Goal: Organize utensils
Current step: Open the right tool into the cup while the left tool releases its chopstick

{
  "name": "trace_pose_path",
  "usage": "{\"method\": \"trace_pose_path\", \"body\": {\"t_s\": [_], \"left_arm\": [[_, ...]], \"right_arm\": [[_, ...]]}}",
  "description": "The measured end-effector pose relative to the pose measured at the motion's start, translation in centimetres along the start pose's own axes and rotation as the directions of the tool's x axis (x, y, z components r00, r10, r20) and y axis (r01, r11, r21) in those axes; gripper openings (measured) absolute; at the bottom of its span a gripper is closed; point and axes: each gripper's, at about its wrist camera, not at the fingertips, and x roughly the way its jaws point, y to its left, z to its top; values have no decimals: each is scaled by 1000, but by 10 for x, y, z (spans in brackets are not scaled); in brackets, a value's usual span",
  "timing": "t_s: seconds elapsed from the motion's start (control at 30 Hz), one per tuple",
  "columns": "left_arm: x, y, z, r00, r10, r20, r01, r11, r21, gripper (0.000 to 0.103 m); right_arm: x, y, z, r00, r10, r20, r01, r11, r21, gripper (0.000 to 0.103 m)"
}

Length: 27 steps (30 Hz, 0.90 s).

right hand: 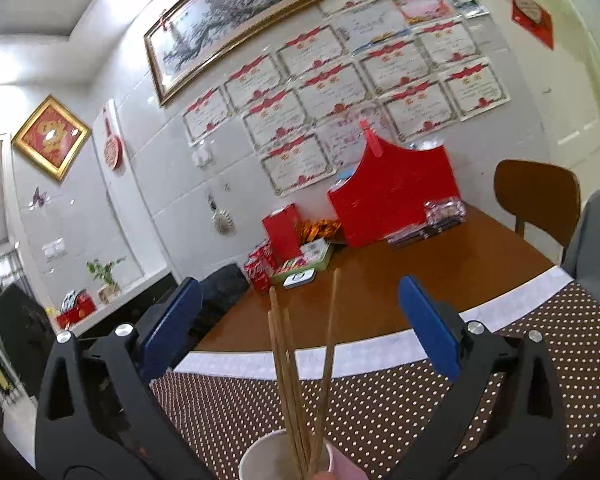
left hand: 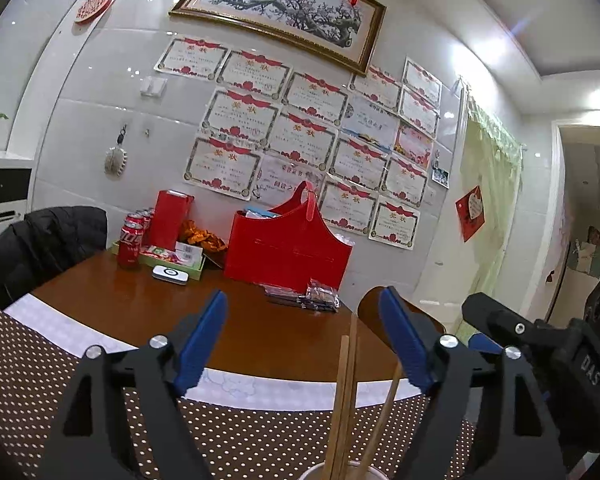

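Note:
Several wooden chopsticks stand upright in a white cup at the bottom edge of the left wrist view. My left gripper is open above the cup. Its blue pads stand wide on either side of the chopsticks and do not touch them. In the right wrist view the same chopsticks fan out of the cup, which has a pink side. My right gripper is also open, with both pads well clear of the sticks.
The cup stands on a brown dotted cloth over a wooden table. At the table's far side are a red basket, cola cans, a green tray and snack packets. Chairs flank the table.

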Motion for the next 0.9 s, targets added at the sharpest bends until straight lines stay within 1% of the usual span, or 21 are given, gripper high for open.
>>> {"method": "trace_pose_path", "body": {"t_s": [0.13, 0.23, 0.3, 0.37, 0.47, 0.53, 0.63, 0.67, 0.73, 0.8, 0.83, 0.9], "left_arm": [[-8, -9, 10, 1000, 21, -15, -20, 999, 49, 82], [-19, -15, 17, 999, 26, -29, -24, 996, 81, 82], [-29, -16, 18, 998, 46, -35, -42, 994, 99, 82], [-40, -15, 15, 996, 62, -59, -55, 991, 119, 83], [-58, -9, 10, 989, 113, -96, -96, 982, 163, 83], [-70, -2, 6, 984, 128, -126, -106, 980, 170, 83], [-87, 12, -5, 965, 175, -195, -142, 975, 169, 83], [-93, 18, -11, 956, 185, -230, -149, 975, 163, 83], [-102, 29, -27, 931, 205, -302, -156, 972, 176, 83], [-108, 41, -41, 906, 225, -357, -165, 968, 191, 83], [-111, 46, -47, 897, 228, -379, -164, 967, 193, 83], [-117, 59, -62, 866, 233, -442, -169, 969, 179, 83]], "right_arm": [[-5, -1, 7, 1000, -21, 8, 21, 1000, 15, 97], [-13, 1, 14, 1000, -14, 24, 13, 1000, 21, 97], [-19, 5, 18, 999, -10, 37, 10, 1000, 10, 97], [-25, 8, 23, 999, -5, 47, 5, 1000, 8, 97], [-30, 13, 28, 999, 2, 42, -2, 1000, 12, 97], [-35, 18, 31, 999, 7, 38, -7, 1000, 2, 97], [-47, 28, 35, 1000, 8, 21, -8, 1000, -23, 97], [-51, 30, 34, 1000, 10, 8, -10, 1000, -21, 97], [-59, 35, 31, 999, 12, -38, -13, 1000, -26, 97], [-68, 45, 24, 994, -7, -108, -2, 997, -81, 97], [-72, 49, 20, 991, -19, -134, 5, 994, -110, 97], [-82, 53, 7, 981, -41, -190, 11, 988, -154, 97]]}}
